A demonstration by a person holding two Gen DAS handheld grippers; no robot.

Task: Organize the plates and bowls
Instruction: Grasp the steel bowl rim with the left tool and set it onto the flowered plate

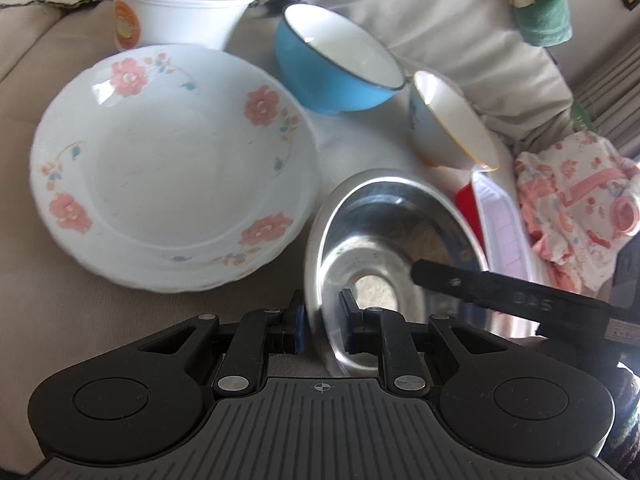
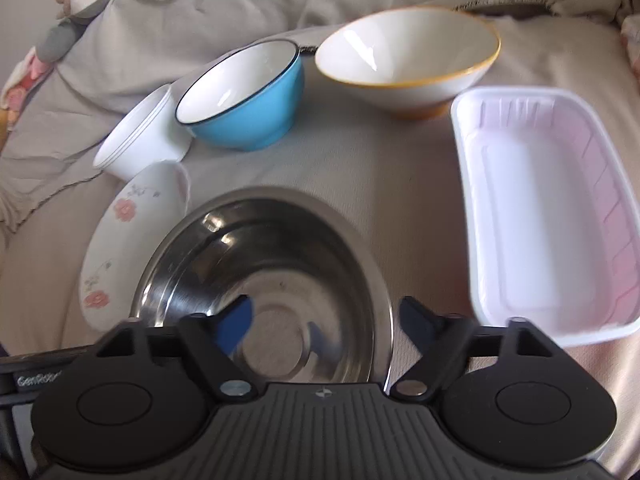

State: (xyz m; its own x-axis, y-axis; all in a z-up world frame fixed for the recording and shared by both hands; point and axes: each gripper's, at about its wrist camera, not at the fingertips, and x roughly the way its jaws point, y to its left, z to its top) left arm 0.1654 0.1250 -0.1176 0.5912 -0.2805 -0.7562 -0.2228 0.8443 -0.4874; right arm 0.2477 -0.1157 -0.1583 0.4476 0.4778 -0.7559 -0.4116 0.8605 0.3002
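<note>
- The left gripper (image 1: 320, 322) had its fingers (image 1: 297, 326) closed onto the near rim of the steel bowl (image 1: 396, 256), one blue pad outside the wall and one inside — a firm pinch, by the look of it.
- The right gripper (image 2: 326, 326) hung wide open over the same steel bowl (image 2: 260, 288); one finger sat above the bowl's inside, the other beyond its rim at 3 o'clock, gripping nothing.
- In the left wrist view the floral plate (image 1: 172, 168) lay just beside the steel bowl at 10 o'clock, and appeared to be the top of a small stack.
- Farther out at 12 o'clock stood the blue bowl (image 1: 340, 60), with the white cup (image 1: 184, 4) behind the plate and the orange-rimmed bowl (image 1: 452, 120) at 1 o'clock.
- In the right wrist view the white tray (image 2: 548, 208) lay at 2 o'clock of the steel bowl, apart from it.
- Everything rested on a beige bed cover (image 2: 360, 160), soft and uneven.
- Judged step: the steel bowl was in hand for sorting — likely to be grouped with the other bowls.
- The next move called for a level lift by the rim, clearing the plate edge, then a gentle set-down, since the one-sided pinch could let the bowl swing.
</note>
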